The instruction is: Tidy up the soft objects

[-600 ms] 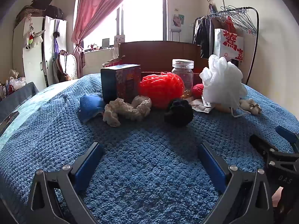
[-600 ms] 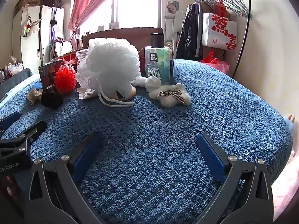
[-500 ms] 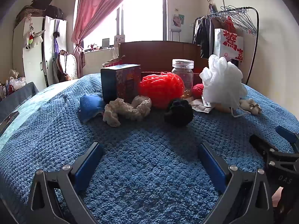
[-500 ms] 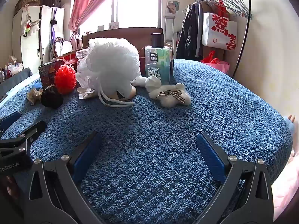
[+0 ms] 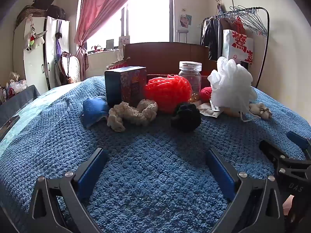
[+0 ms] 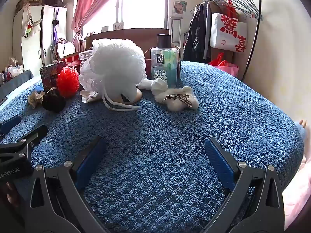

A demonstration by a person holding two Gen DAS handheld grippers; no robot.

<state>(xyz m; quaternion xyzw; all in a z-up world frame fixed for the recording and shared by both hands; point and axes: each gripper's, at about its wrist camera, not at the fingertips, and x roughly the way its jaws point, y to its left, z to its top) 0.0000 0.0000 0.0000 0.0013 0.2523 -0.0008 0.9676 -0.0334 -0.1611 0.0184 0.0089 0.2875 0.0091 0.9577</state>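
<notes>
Two handheld grippers hover low over a bed covered in a blue knitted blanket (image 5: 155, 174). Left gripper (image 5: 155, 153): fingers spread wide, nothing between them, only blanket beneath. Right gripper (image 6: 153, 147): fingers likewise spread wide and empty.

Soft items lie in a cluster toward the far end of the bed, well apart from both grippers. From the left wrist view, left to right: a crumpled blue cloth (image 5: 95, 110); a cream crocheted scrunchie-like piece (image 5: 132, 114) just beside it; a red mesh bath pouf (image 5: 167, 93); a black fuzzy ball (image 5: 186, 116) in front of the red one; a large white mesh bath pouf (image 5: 231, 87) with its cord trailing on the blanket. A small white fluffy piece with a checked ribbon bow (image 6: 178, 99) lies to the right of the white pouf.

Hard items stand behind the cluster: a dark printed box (image 5: 126, 85), a clear glass jar (image 5: 190, 77), a cleansing-water bottle with black cap (image 6: 164, 66).
</notes>
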